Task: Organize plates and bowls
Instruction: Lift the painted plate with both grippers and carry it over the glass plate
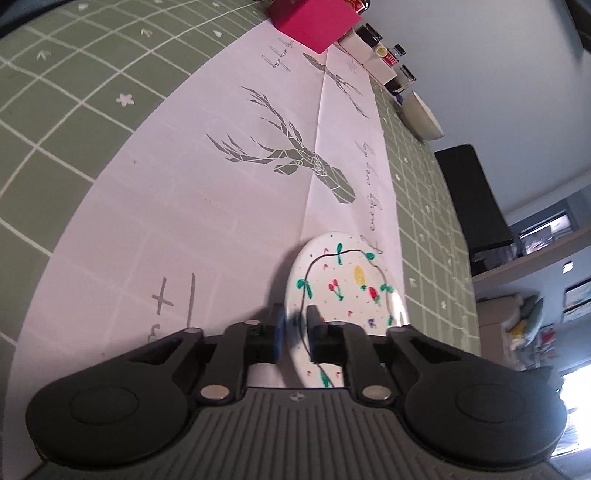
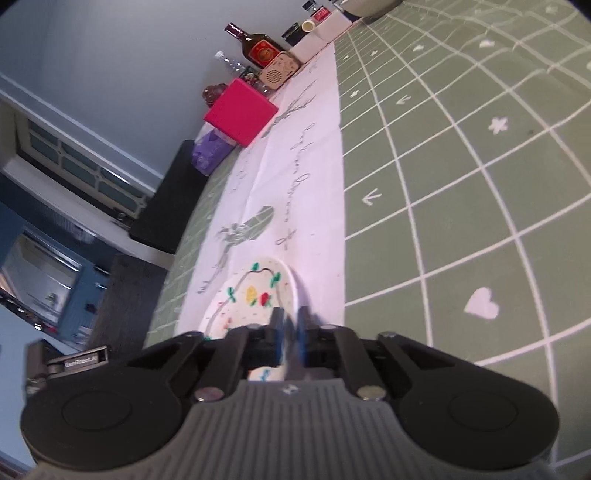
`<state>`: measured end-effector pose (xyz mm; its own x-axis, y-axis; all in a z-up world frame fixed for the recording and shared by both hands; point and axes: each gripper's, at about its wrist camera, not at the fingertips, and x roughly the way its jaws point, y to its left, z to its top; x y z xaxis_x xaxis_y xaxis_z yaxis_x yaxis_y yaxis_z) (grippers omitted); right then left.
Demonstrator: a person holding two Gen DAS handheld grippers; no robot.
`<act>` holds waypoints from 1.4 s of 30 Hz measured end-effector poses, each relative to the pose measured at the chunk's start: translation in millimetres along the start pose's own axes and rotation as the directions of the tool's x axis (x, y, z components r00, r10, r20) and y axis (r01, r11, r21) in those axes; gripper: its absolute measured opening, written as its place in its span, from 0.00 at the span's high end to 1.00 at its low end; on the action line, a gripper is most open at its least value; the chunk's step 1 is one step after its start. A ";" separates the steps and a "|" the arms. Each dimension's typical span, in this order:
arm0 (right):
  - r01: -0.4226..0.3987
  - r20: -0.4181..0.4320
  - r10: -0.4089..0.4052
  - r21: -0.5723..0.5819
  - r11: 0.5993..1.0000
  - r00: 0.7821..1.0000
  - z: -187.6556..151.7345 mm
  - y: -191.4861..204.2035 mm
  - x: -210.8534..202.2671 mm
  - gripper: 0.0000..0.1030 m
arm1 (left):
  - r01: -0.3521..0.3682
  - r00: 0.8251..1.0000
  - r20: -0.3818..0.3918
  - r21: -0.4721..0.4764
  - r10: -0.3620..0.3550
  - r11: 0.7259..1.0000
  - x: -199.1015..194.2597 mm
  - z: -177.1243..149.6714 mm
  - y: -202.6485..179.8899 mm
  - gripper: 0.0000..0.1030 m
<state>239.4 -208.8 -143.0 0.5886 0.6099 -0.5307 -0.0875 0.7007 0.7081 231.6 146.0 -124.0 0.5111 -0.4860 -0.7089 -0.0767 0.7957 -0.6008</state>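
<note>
My left gripper is shut on the rim of a white plate painted with green leaves, red fruit and a yellow shape; the plate is held on edge above the white deer-print paper. My right gripper is shut on the rim of a similar painted white plate, also tilted above the paper. A white bowl stands far off on the green mat.
A pink box, also in the right wrist view, stands at the paper's far end. Bottles and jars, a small radio and white boxes line the wall. A purple pack lies beside the pink box.
</note>
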 end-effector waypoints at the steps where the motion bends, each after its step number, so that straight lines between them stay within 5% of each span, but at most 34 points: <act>1: 0.000 -0.002 0.000 0.017 1.000 1.000 0.7 -1.4 -0.3 0.96 | -0.019 1.000 0.003 0.012 0.019 1.000 -0.3 -1.3 -4.2 0.91; 7: 0.010 0.002 -0.010 0.020 1.000 1.000 1.0 -0.6 -3.1 0.96 | -0.093 0.996 0.006 0.080 0.093 0.992 -0.5 -6.3 -20.8 0.89; 15: -0.008 0.015 0.007 0.048 0.999 1.000 3.6 -1.6 -6.9 0.97 | -0.066 0.998 -0.020 0.054 0.068 0.996 -2.4 -6.4 -16.4 0.89; 32: -0.028 0.055 0.023 0.103 0.994 0.998 -6.7 16.8 -48.0 0.98 | -0.082 0.996 -0.011 0.166 0.085 0.983 -40.2 -13.4 -56.9 0.89; 42: -0.012 0.132 -0.002 0.104 0.995 0.991 -9.5 58.8 -116.5 0.99 | 0.003 1.000 -0.009 0.156 -0.002 0.988 -80.7 -22.9 -84.8 0.88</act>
<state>158.0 -235.1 -43.9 0.6897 0.5542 -0.4660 -0.0105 0.6512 0.7589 177.2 109.4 -24.3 0.5039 -0.4908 -0.7108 0.0592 0.8406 -0.5385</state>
